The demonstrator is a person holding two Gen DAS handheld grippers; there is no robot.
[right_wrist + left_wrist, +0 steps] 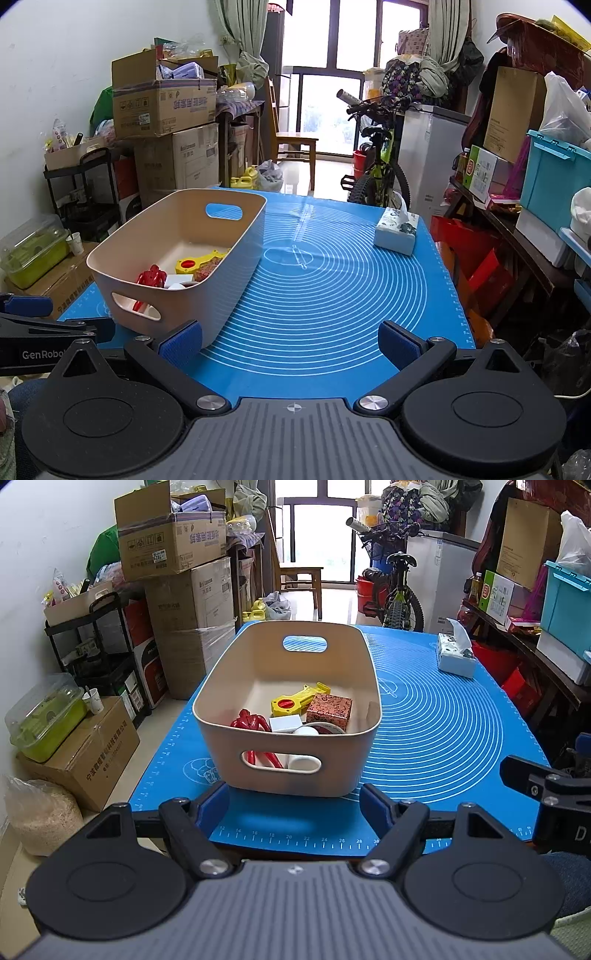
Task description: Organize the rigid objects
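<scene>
A beige plastic basket (258, 664) with handle slots stands on the blue mat (436, 731); it also shows in the right wrist view (243, 236). Inside lie a yellow tool (299, 699), a speckled red-brown box (330, 709), a red twisted object (249, 722), a white block (285, 723) and a white round piece (306, 731). My left gripper (295, 806) is open and empty just in front of the basket's near wall. My right gripper (291, 341) is open and empty over the mat, to the right of the basket's near corner.
A tissue box (455, 653) sits at the mat's far right, also in the right wrist view (397, 230). Stacked cardboard boxes (184, 590) stand left of the table, a bicycle (395, 590) behind it, and shelves with bins (554, 184) to the right.
</scene>
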